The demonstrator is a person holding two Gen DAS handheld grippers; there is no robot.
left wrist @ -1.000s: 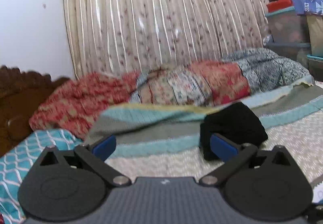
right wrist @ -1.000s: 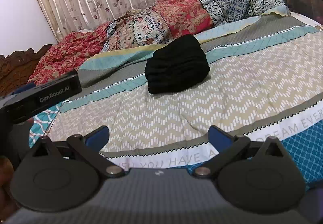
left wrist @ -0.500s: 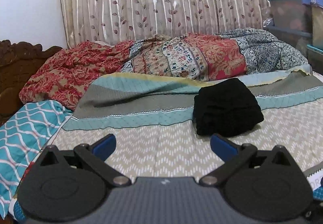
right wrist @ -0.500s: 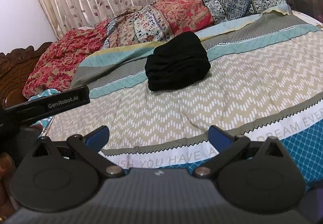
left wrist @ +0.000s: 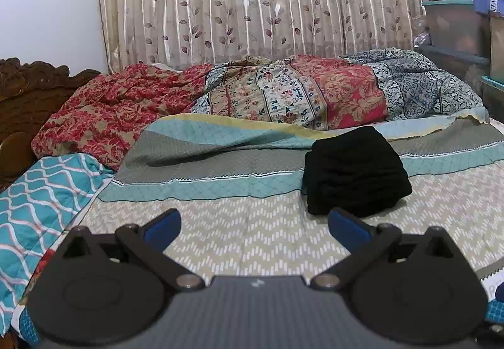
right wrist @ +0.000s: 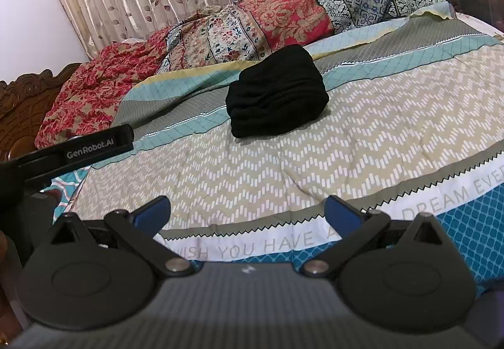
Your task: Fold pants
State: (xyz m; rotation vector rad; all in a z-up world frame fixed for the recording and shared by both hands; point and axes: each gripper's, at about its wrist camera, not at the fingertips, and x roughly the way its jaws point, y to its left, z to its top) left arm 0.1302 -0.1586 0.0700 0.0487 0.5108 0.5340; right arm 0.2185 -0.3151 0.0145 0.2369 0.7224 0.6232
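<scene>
— So, where are the pants (right wrist: 277, 94) now?

— Folded into a compact black stack, lying on the bedspread (right wrist: 362, 141) where the teal stripe meets the chevron band, well apart from both of my tools. Nothing touches them.

— What has changed over the last second?

— From my left gripper (left wrist: 253, 227) the view has settled: a second ago it was blurred and tilted up toward the curtain (left wrist: 261, 2), and now it sits level with the stack just beyond its right finger. My right gripper (right wrist: 247, 212) has drawn back a little and the stack looks slightly farther off. Both pairs of jaws stand wide apart, holding nothing. I judge the folding done and the tools withdrawing.

— Anything you can't make out?

— Plenty. The stack's far side and underside are hidden, so I cannot tell whether the folds are even. Black cloth swallows the layers. Only the left tool's side bar shows in the right view, at the left edge. The quilts (left wrist: 283, 97) behind cover the far edge of the bed.
</scene>
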